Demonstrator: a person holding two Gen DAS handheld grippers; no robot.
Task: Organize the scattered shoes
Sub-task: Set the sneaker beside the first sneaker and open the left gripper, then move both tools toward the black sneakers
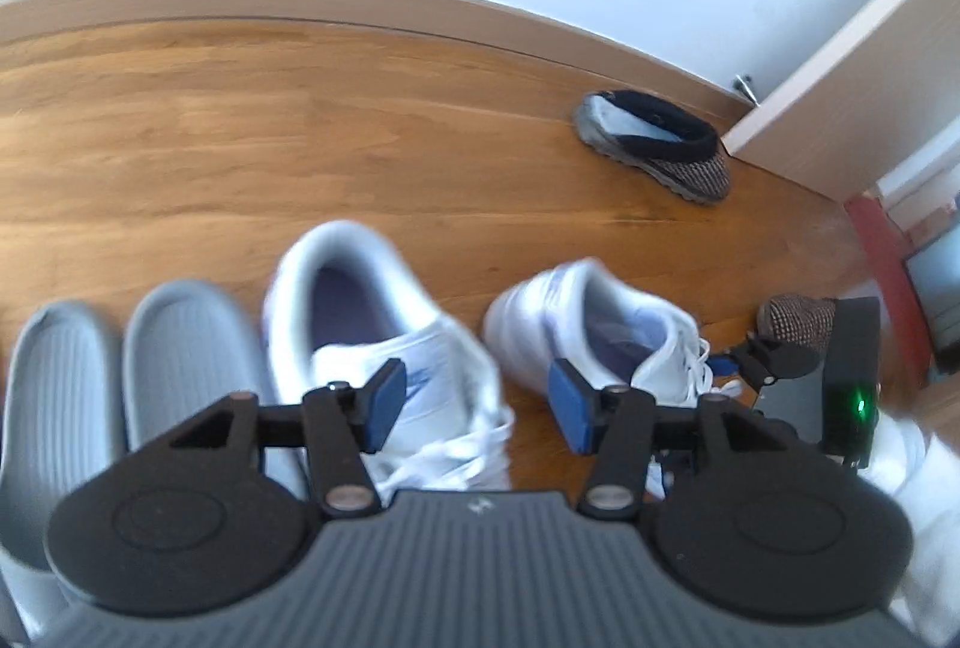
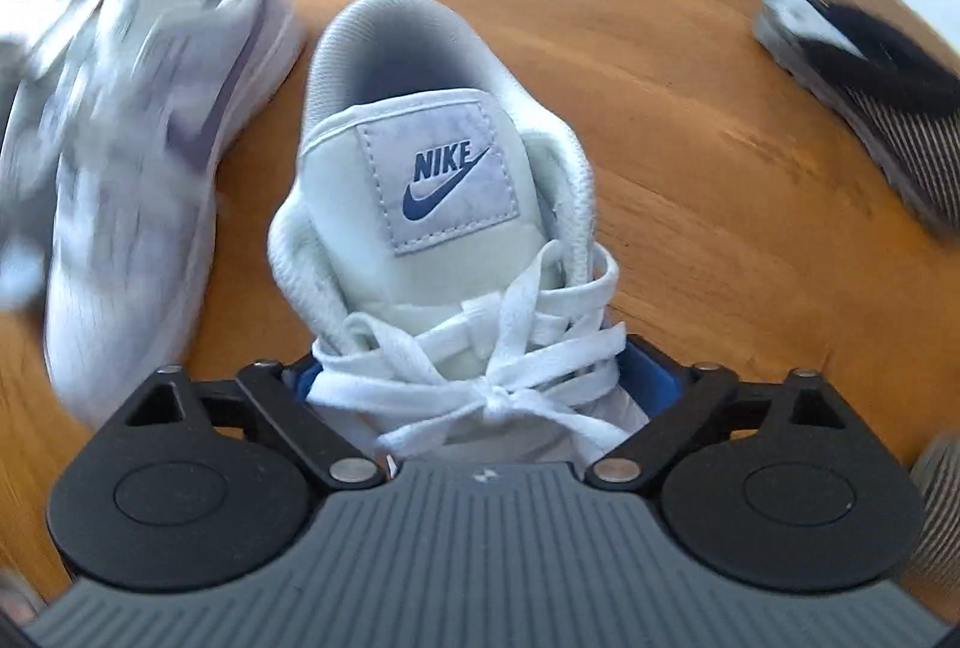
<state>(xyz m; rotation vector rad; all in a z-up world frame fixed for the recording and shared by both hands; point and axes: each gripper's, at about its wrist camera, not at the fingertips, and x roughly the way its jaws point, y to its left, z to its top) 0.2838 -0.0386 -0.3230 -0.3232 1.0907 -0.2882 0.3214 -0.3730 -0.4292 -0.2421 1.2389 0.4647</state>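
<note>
Right: white Nike sneaker (image 2: 444, 228), laces tied, straddled by right tongs (image 2: 486, 384), grip unclear; left tongs (image 1: 474, 408) part-open, empty; grey slides (image 1: 114, 396) at 9 o'clock only in left view.

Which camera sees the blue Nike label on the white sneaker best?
The right wrist view: the blue Nike label on the white laced sneaker is close, centred and sharp. In the left wrist view that sneaker is blurred and no label is readable.
</note>
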